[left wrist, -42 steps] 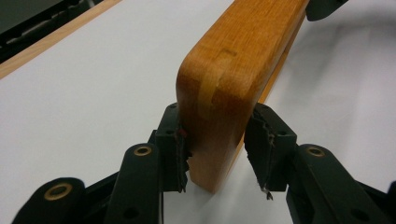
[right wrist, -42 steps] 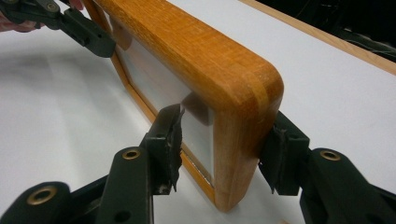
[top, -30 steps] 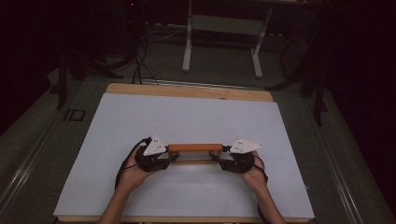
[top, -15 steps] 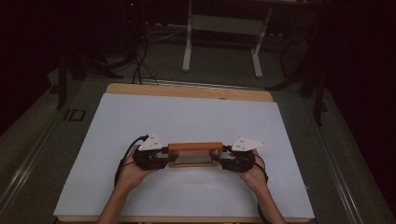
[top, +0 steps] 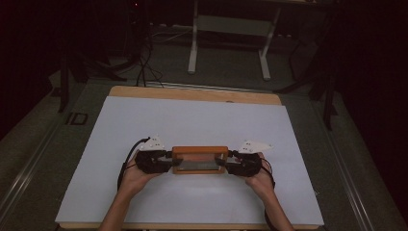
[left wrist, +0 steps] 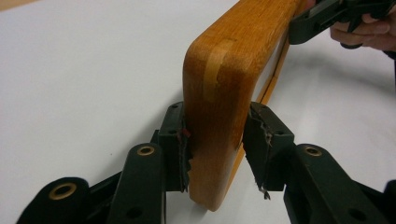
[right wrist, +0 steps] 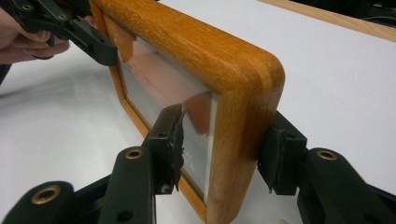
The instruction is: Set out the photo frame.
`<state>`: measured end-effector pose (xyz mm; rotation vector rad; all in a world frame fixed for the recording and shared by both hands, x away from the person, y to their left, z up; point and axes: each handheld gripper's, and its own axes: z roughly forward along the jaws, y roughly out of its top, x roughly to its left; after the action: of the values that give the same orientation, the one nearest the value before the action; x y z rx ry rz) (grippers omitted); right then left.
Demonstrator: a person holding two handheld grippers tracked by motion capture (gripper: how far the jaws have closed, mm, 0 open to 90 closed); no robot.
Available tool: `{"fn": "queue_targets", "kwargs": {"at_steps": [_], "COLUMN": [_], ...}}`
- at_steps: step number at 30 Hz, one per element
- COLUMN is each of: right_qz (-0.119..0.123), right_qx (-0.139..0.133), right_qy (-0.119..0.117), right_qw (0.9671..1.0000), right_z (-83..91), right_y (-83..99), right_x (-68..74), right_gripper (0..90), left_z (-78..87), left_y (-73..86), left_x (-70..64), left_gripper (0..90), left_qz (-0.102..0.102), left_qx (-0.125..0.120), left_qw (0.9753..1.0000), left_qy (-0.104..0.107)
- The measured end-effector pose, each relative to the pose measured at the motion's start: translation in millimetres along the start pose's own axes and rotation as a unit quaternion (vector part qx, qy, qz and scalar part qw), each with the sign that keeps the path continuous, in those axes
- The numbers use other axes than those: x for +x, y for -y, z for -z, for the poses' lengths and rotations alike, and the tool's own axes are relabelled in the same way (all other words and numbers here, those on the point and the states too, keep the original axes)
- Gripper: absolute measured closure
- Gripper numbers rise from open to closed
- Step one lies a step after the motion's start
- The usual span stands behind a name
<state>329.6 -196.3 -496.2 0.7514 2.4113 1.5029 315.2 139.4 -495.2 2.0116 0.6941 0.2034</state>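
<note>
A wooden picture frame (top: 200, 159) stands on edge on the white counter (top: 202, 120), toward 6 o'clock of its middle. The left tongs (top: 166, 161) clamp its 9 o'clock end, jaws pressed on both faces; the right tongs (top: 225, 163) clamp the 3 o'clock end the same way, one jaw on the glass.

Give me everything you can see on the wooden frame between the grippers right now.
The wooden frame is a rectangle of orange-brown varnished wood with rounded corners and a paler joint strip at the corners. It holds a glossy clear pane that reflects light. It stands on its long edge on the white table, near the person's side, roughly centred. The left gripper clamps one short end and the right gripper the other, jaws pressed against front and back faces. I cannot tell whether its bottom edge touches the table.
</note>
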Motion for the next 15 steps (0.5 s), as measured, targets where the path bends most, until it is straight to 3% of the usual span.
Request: {"fn": "queue_targets", "kwargs": {"at_steps": [15], "right_qz": [-0.030], "right_qx": [0.010], "right_qy": [-0.015], "right_qw": [0.9994], "right_z": [-3.9], "right_y": [1.1], "right_x": [-1.4], "right_gripper": [56.0], "left_z": [-1.8], "left_y": [4.7], "left_x": [9.2], "left_gripper": [60.6], "left_qz": [0.040], "left_qx": [0.004], "left_qw": [0.9990], "left_qy": [0.017]}}
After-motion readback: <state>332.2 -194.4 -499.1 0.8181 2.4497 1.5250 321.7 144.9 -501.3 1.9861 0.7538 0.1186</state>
